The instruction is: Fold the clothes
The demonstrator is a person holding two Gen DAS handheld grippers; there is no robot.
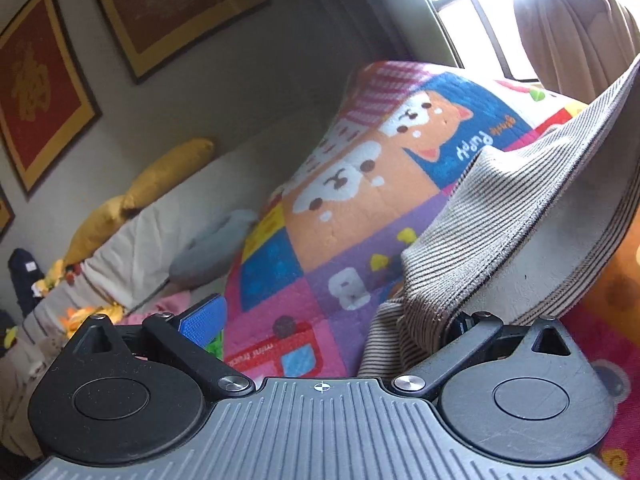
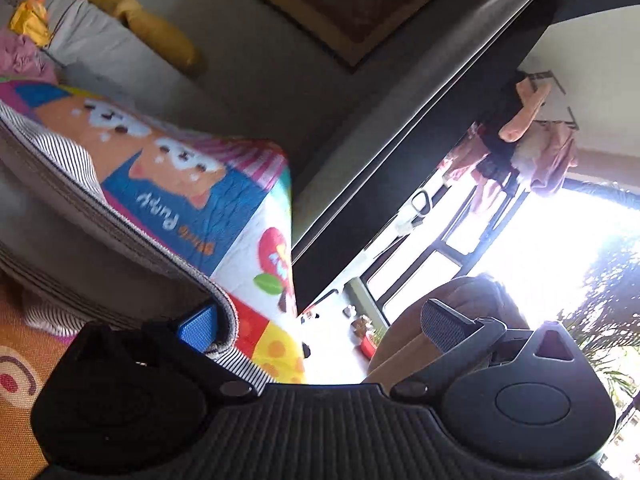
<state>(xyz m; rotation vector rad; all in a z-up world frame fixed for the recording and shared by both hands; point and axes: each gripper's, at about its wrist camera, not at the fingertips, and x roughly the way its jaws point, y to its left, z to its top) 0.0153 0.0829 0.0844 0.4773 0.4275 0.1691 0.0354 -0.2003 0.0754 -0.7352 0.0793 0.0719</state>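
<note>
Where tongs part, ribbed striped garment (image 1: pixel 500 208).

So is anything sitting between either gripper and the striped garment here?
Nothing visible. The striped garment drapes right over the left gripper's right finger, and its hem lies against the right gripper's blue pad. Both sets of jaws stand open on the colourful quilt.

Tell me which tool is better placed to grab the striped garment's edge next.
Probably the left tool: the striped garment drapes between its open fingers. The right tool is open too, with cloth only against its left pad.
</note>
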